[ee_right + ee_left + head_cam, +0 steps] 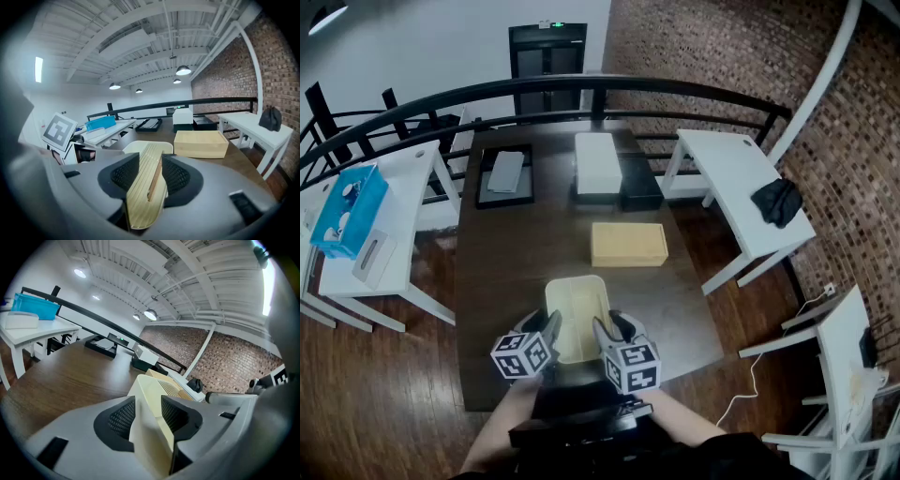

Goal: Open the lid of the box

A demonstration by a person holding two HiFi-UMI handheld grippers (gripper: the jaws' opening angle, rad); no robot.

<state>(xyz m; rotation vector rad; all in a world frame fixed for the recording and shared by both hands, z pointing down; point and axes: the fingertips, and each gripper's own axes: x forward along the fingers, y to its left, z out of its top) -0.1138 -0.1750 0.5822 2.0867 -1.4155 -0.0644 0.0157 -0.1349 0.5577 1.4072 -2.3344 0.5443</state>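
While the left gripper (542,328) is clamping a wall of the cream box (577,302) at the table's (516,262) near edge, the right gripper (612,328) is pinching the slatted lid (145,187) on edge (seemingly already raised). The person is best lifting it clear slowly, keeping the box pinned.

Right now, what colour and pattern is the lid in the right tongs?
The lid is pale yellowish wood with fine lengthwise stripes, clearest in the right gripper view.

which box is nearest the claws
The cream box at the near edge, with the left claw and right claw at its near end. The wooden box sits mid-table; the white box and black box stand farthest.
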